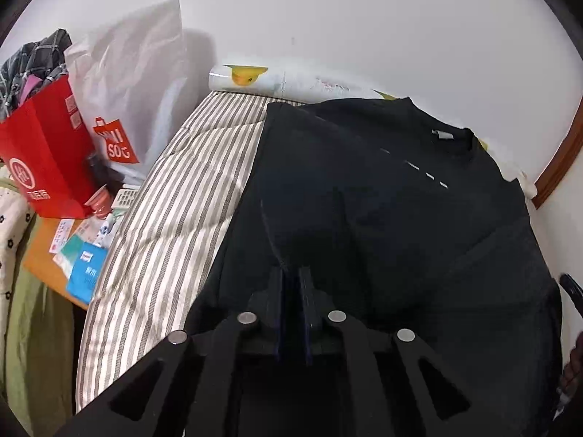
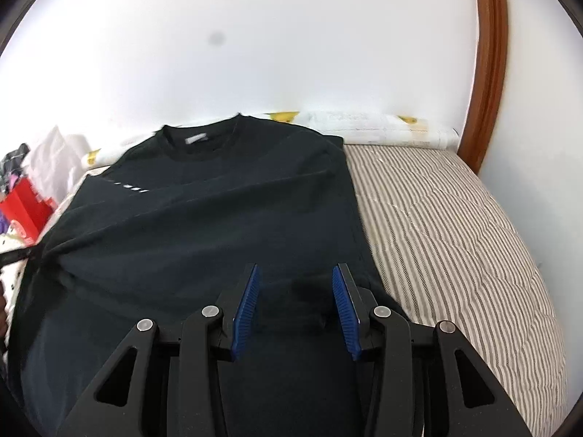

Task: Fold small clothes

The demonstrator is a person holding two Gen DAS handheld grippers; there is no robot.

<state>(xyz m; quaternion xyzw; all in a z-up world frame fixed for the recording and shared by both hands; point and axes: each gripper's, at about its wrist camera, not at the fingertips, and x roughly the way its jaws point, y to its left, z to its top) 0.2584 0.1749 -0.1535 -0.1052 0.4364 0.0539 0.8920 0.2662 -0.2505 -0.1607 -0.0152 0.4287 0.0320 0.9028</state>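
Shirt (image 2: 204, 225), black with a row of small white dashes on the chest, lies spread on the striped bedcover (image 2: 455, 225), its collar and label toward the white wall (image 2: 255, 36) and its hem toward the cameras. Fabric at the left side is gathered into a taut ridge that runs up to the left gripper (image 1: 291, 273), whose jaws are pressed almost together on a pinch of that cloth; the dark material makes it hard to see how much is caught. The right gripper (image 2: 296, 273) hangs low over the shirt's lower right part, jaws wide apart, blue pads (image 2: 247, 309) facing each other with only flat cloth between them, and whether they touch the fabric cannot be told. Beyond the collar a white printed pillow (image 2: 382, 127) lies against the wall. Left of the bed stand a red paper bag (image 1: 47, 156) stuffed with clothes and a white shopping bag (image 1: 135, 83), with small boxes (image 1: 87, 273) scattered below them.
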